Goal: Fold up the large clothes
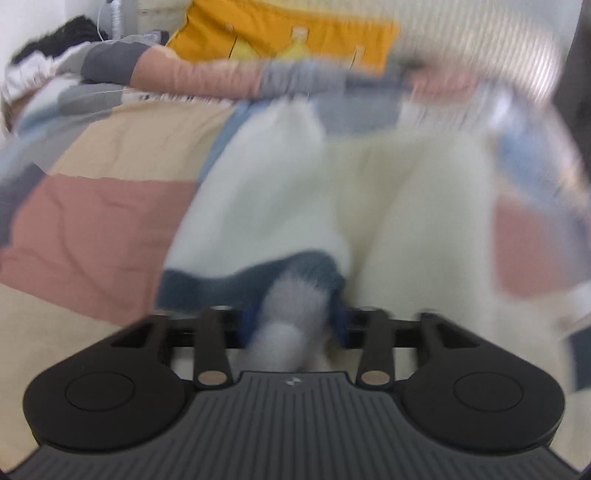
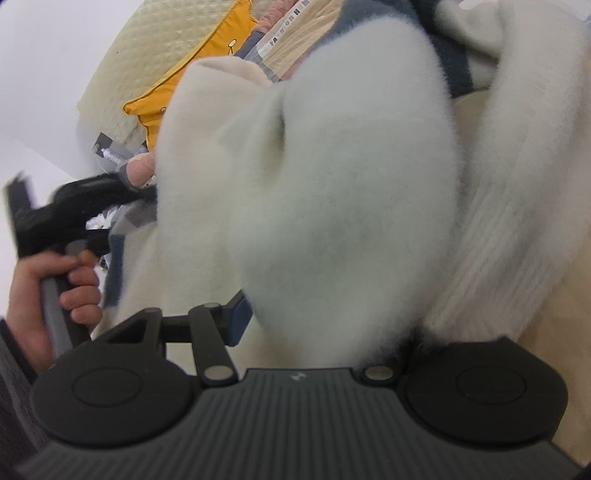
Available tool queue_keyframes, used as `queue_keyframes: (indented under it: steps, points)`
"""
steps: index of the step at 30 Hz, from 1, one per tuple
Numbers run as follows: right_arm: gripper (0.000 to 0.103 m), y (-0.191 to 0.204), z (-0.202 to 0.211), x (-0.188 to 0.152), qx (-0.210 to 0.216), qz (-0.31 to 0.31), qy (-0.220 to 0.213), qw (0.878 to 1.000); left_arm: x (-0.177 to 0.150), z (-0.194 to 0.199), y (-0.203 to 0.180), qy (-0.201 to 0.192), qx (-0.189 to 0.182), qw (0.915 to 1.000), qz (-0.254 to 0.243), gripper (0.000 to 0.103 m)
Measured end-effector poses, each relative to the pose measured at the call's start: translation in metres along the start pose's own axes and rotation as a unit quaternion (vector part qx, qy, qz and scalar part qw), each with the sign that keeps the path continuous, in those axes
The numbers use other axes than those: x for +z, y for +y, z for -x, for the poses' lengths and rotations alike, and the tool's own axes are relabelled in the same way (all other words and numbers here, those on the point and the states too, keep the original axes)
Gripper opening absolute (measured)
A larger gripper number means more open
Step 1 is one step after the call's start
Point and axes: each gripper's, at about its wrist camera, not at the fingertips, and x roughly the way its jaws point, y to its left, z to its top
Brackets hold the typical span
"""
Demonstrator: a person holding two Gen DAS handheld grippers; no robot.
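So the big fuzzy white sweater (image 1: 295,192) is lying spread out on the bed, on top of a patchwork quilt (image 1: 96,221) with pink, beige, grey and blue blocks. The left wrist view is pretty smeared with motion blur, so small details are lost. The sweater has a dark blue band (image 1: 229,284) along one edge, and that edge is the part nearest the left tongs (image 1: 291,325). The left tongs are pinching a bunched-up fluffy wad of the sweater right at the blue band; you can see blue pads (image 1: 247,325) on either side of the wad, pressed in on it.

In the right wrist view the sweater (image 2: 332,206) fills nearly the whole picture, a thick fold of it heaped over the right tongs (image 2: 325,332). One blue pad (image 2: 238,321) sticks out at the left of the fabric, but the other finger is buried under fluff, so I honestly can't tell if the right tongs are clamped on it or spread. A ribbed cream section (image 2: 498,240) of the knit hangs on the right side.

Off to the left in that view is the person's left hand (image 2: 51,288) wrapped around the other gripper's handle. At the head of the bed there's a yellow pillow (image 1: 288,33) against a quilted cream headboard (image 2: 147,62).
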Motion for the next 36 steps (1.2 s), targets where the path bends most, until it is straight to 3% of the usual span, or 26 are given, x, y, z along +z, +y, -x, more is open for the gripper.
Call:
queue_keyframes:
  steps: [2,6,13,18,24,27,32,36]
  points:
    - [0.061,0.0,-0.001,0.001,0.001,0.002,-0.001,1.0,0.001,0.004,-0.002,-0.013,0.02,0.9997,0.0,0.023]
    - [0.06,-0.001,-0.002,0.001,0.002,0.006,-0.002,1.0,0.003,0.037,0.023,-0.051,0.039,0.9961,0.06,0.017]
    - [0.058,0.001,0.0,0.0,-0.001,0.011,-0.001,1.0,-0.014,0.135,0.111,-0.117,0.064,0.9794,0.152,0.015]
    - [0.058,0.003,0.001,0.001,-0.005,0.014,0.001,1.0,-0.066,0.187,0.18,-0.137,0.062,0.958,0.244,0.015]
    - [0.058,0.003,0.005,-0.001,-0.007,0.016,0.004,1.0,-0.143,0.184,0.236,-0.121,0.05,0.9387,0.319,0.015]
    - [0.058,0.002,0.005,-0.002,-0.005,0.019,0.004,1.0,-0.165,0.173,0.246,-0.12,0.033,0.9408,0.315,0.016]
    - [0.058,0.001,0.007,-0.006,-0.002,0.023,0.003,1.0,-0.169,0.174,0.241,-0.125,0.015,0.9458,0.299,0.018]
    - [0.059,0.005,0.007,-0.007,-0.002,0.029,-0.001,1.0,-0.172,0.187,0.233,-0.135,-0.002,0.9453,0.297,0.038]
